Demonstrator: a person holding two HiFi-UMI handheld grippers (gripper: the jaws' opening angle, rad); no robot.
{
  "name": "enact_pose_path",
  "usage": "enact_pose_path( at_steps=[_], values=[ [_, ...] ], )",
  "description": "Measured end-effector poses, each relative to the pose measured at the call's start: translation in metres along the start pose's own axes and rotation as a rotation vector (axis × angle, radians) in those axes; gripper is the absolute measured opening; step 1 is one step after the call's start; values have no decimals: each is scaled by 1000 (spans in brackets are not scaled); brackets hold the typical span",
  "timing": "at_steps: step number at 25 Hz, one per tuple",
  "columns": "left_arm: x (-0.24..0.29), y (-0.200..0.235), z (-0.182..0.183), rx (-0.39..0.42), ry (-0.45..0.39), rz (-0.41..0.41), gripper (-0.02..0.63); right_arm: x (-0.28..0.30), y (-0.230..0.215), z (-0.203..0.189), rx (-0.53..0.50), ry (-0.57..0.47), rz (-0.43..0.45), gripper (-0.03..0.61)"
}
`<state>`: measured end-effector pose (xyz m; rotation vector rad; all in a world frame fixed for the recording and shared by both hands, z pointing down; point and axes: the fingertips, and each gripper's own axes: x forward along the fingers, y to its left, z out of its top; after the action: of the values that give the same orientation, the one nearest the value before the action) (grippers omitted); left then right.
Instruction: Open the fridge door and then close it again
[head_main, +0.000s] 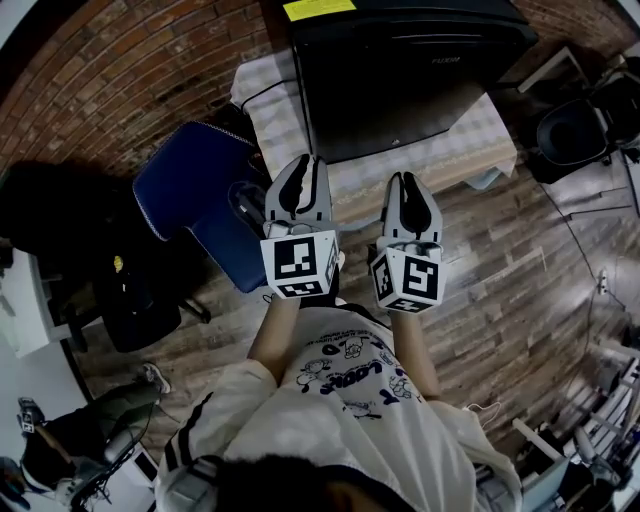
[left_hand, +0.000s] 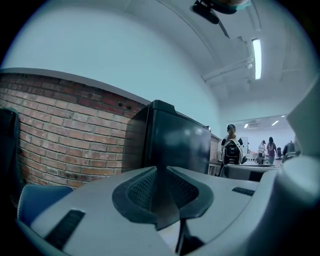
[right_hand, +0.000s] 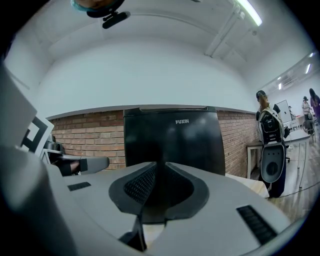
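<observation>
A small black fridge (head_main: 400, 70) stands on a low table covered with a pale cloth (head_main: 440, 165), against the brick wall; its door is closed. In the right gripper view the fridge (right_hand: 172, 137) faces me straight on. From the left gripper view I see the fridge (left_hand: 172, 142) at an angle. My left gripper (head_main: 308, 172) and right gripper (head_main: 410, 186) are held side by side short of the table's front edge, both shut and holding nothing. Neither touches the fridge.
A blue chair (head_main: 195, 195) stands left of the table, close to my left gripper. A black speaker-like unit (head_main: 572, 135) sits on the floor at the right. Wood floor lies below. People stand far off at the right (left_hand: 231, 145).
</observation>
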<state>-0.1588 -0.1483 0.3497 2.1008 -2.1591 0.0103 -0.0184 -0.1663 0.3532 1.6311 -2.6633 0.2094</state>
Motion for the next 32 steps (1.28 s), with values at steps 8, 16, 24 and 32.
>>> enact_pose_path(
  at_steps=[8, 16, 24, 32],
  values=[
    [39, 12, -12, 0, 43, -54, 70, 43, 3, -7, -4, 23, -6, 67],
    [62, 24, -27, -7, 89, -92, 115, 73, 12, -17, -7, 49, 1, 67],
    [79, 27, -41, -31, 113, -187, 164, 89, 14, -29, -10, 84, -11, 67],
    [90, 26, -51, -14, 135, -247, 190, 97, 9, -35, -15, 102, -33, 67]
  ],
)
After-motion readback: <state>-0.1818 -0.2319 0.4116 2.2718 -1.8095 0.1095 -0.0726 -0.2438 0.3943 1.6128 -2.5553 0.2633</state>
